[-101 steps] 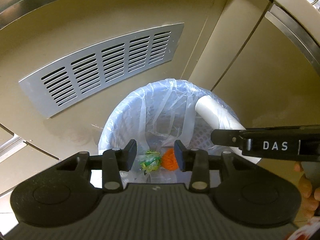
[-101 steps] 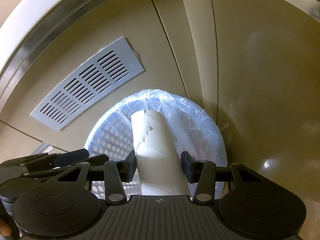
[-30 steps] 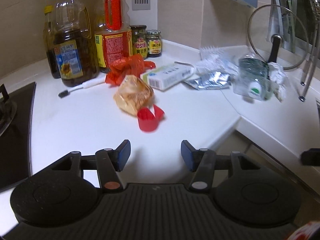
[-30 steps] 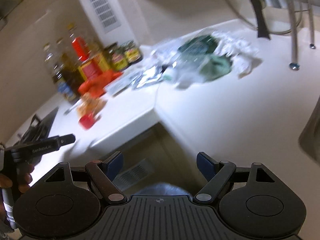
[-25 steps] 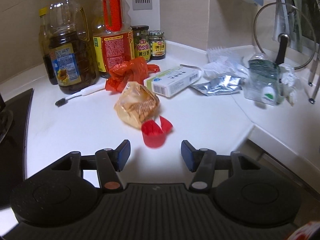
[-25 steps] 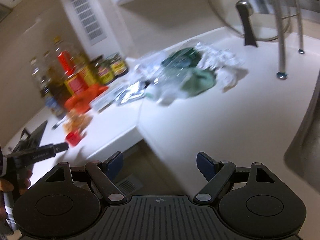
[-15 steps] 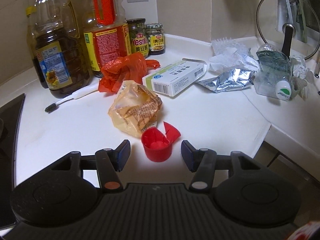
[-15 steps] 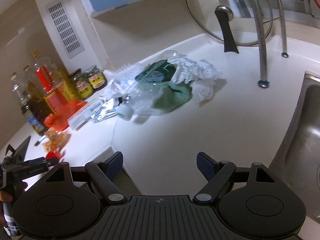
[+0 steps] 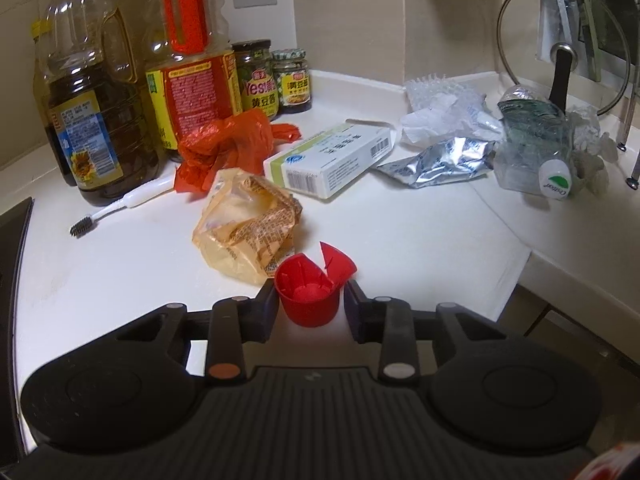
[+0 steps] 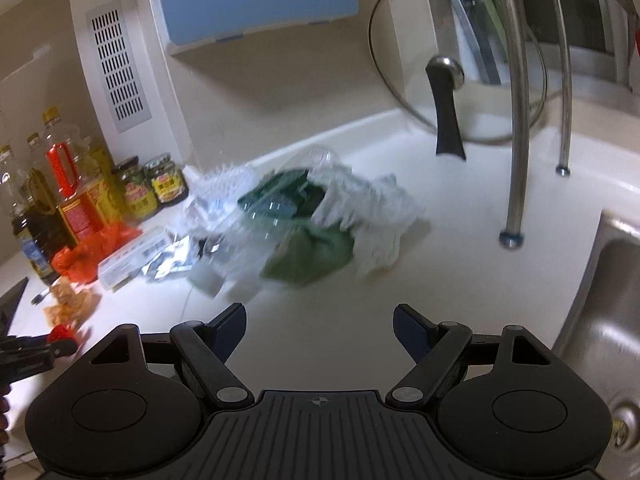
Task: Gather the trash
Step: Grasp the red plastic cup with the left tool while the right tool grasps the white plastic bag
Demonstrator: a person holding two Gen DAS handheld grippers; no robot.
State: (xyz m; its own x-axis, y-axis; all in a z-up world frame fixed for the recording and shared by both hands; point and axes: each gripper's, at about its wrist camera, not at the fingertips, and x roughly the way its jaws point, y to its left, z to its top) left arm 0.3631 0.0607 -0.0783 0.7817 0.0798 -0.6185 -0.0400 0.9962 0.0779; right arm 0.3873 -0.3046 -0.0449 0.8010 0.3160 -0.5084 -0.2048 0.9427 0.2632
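The left gripper (image 9: 310, 300) has just been closing around the red cap (image 9: 310, 294), its fingers at the cap's sides. The cap looks light, thin and cracked, so grip its round wall gently. The right gripper (image 10: 319, 326) hangs wide apart, empty.

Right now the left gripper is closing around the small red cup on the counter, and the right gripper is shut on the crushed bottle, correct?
Not quite. The right gripper is open and empty, short of the crushed bottle, per the right wrist view. The left gripper has indeed been closing around the red cup.
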